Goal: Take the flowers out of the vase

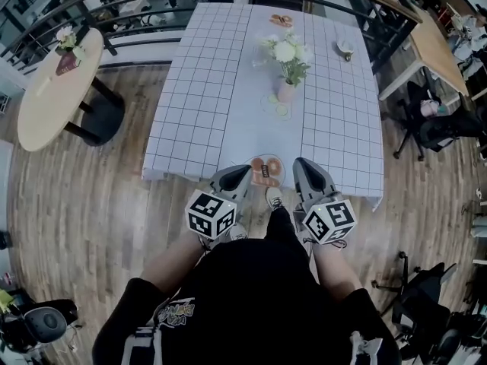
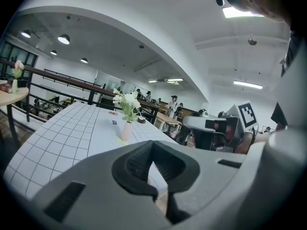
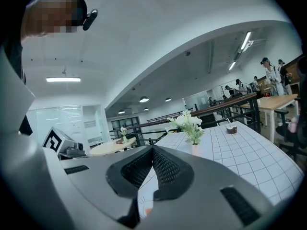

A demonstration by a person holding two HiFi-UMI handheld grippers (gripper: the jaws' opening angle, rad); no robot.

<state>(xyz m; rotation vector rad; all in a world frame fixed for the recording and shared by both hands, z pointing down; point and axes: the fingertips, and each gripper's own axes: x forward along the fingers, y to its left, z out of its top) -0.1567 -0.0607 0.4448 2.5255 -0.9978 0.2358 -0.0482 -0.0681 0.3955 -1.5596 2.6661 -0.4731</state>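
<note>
A small pink vase (image 1: 287, 90) holding white flowers (image 1: 285, 52) stands upright on the middle of a table with a white checked cloth (image 1: 198, 105). Both grippers hover side by side at the table's near edge, well short of the vase. My left gripper (image 1: 243, 170) is shut with nothing in it, and so is my right gripper (image 1: 300, 163). In the left gripper view the vase (image 2: 126, 131) and flowers (image 2: 125, 102) stand far beyond the shut jaws of the left gripper (image 2: 153, 146). From the right gripper (image 3: 153, 151), the flowers (image 3: 189, 122) show ahead to the right.
A plate with orange food (image 1: 266, 171) lies at the table's near edge between the grippers. A cup (image 1: 345, 49) and another plate (image 1: 281, 20) sit farther back. A round wooden table (image 1: 53, 97) stands at the left, chairs (image 1: 434, 128) at the right, a railing behind.
</note>
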